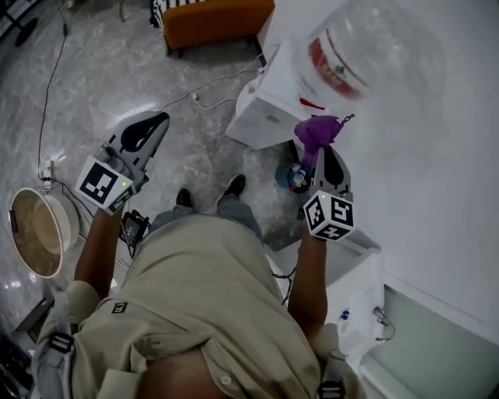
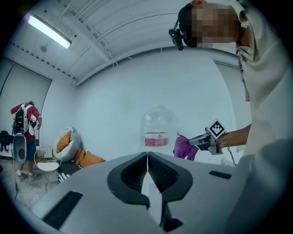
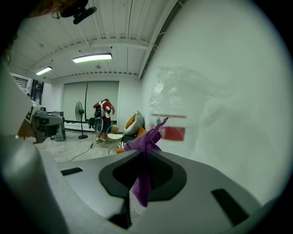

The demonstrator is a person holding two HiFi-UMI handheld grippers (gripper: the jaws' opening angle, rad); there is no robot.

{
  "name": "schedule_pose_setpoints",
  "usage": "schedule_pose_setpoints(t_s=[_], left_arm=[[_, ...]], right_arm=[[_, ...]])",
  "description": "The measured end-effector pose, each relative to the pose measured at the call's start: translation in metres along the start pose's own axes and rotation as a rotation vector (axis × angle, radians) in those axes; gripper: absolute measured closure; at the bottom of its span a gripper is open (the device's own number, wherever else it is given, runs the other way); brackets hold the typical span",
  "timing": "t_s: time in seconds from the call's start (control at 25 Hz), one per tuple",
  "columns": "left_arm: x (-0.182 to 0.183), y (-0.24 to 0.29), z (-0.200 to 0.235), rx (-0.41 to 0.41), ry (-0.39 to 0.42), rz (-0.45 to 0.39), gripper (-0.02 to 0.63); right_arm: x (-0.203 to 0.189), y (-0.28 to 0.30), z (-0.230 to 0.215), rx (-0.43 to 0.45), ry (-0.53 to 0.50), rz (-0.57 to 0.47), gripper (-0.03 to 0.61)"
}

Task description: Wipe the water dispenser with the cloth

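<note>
The white water dispenser (image 1: 269, 105) stands against the wall and carries a clear bottle (image 1: 366, 51) with a red label. My right gripper (image 1: 318, 150) is shut on a purple cloth (image 1: 318, 131), held up just beside the dispenser's body below the bottle. In the right gripper view the cloth (image 3: 145, 142) sticks out between the closed jaws, with the bottle (image 3: 181, 112) close ahead. My left gripper (image 1: 153, 125) is shut on nothing and hangs out to the left over the floor. In the left gripper view, its jaws meet, and the bottle (image 2: 157, 130) and cloth (image 2: 184, 147) lie beyond.
An orange seat (image 1: 218, 19) stands at the back, with cables (image 1: 207, 90) trailing over the marble floor. A round white stool (image 1: 39, 230) sits at the left. A white wall (image 1: 444, 171) runs along the right. Far off are a person in red (image 3: 104, 112) and a fan (image 3: 81, 119).
</note>
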State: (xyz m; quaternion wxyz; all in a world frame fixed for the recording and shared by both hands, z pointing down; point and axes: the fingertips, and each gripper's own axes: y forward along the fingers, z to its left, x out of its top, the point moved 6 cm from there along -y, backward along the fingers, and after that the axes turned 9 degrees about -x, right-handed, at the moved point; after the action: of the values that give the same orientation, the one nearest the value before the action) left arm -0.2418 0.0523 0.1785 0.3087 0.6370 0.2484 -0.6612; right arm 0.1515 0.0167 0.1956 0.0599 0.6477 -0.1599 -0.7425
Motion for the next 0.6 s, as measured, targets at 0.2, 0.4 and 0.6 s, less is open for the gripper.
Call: schedule_pose_setpoints(t_s=[0.2,0.4,0.6], left_arm=[[0.019,-0.004,-0.011,-0.057,0.031,-0.038,0.592],[0.022,-0.011,-0.019,-0.074,0.036,-0.03,0.592],[0.02,-0.018,-0.023,-0.08,0.031,-0.024,0.592]], right_arm=[[0.035,-0.047,0.003,-0.013,0.039,-0.095,0.535],[0.048,-0.073,0.002,-0.025,0.065,-0.134,0.535],[0.049,-0.089,0.0,-0.052,0.08,-0.154,0.535]])
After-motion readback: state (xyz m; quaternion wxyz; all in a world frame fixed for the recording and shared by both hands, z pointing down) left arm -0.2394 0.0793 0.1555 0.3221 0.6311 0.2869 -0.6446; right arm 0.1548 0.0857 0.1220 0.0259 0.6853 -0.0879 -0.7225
